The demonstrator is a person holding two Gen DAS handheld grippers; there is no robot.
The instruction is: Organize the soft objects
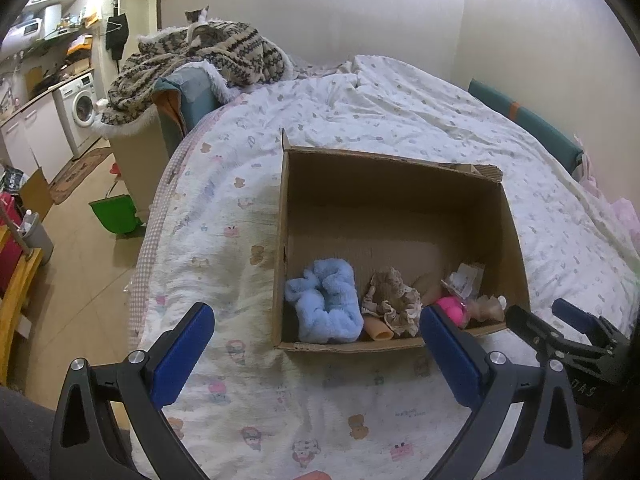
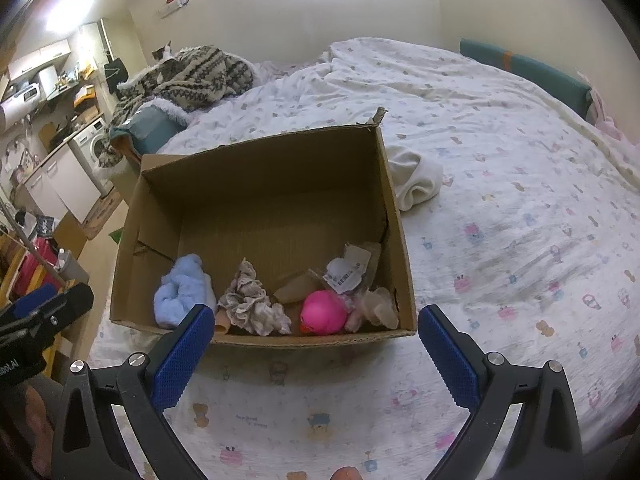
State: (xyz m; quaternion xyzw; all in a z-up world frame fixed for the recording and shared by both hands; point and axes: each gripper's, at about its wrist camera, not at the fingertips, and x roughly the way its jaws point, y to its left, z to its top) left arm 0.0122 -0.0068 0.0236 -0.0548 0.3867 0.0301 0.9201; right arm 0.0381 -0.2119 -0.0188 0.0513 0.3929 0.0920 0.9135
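Note:
An open cardboard box (image 1: pixel 400 184) (image 2: pixel 256 160) rests on the bed. Along its near wall lie a fluffy light-blue cloth (image 1: pixel 326 300) (image 2: pixel 182 290), a beige lace scrunchie (image 1: pixel 390 300) (image 2: pixel 252 300), a pink ball (image 1: pixel 452 308) (image 2: pixel 323 312), a tan piece (image 1: pixel 378 332) and crumpled plastic with a label (image 2: pixel 352 268). A white rolled cloth (image 2: pixel 416 180) lies on the sheet right of the box. My left gripper (image 1: pixel 316 344) hovers open just before the box's near wall, holding nothing. My right gripper (image 2: pixel 316 344) is likewise open and empty before the box, and shows as the right gripper (image 1: pixel 576 320) at the left view's right edge.
The bed carries a white patterned sheet (image 2: pixel 520 220). A cat (image 1: pixel 198 18) sits on a knitted blanket (image 1: pixel 208 56) at the bed's far left corner. Left of the bed are floor, a green dustpan (image 1: pixel 114 212), a washing machine (image 1: pixel 80 108) and cabinets. Walls bound the far side.

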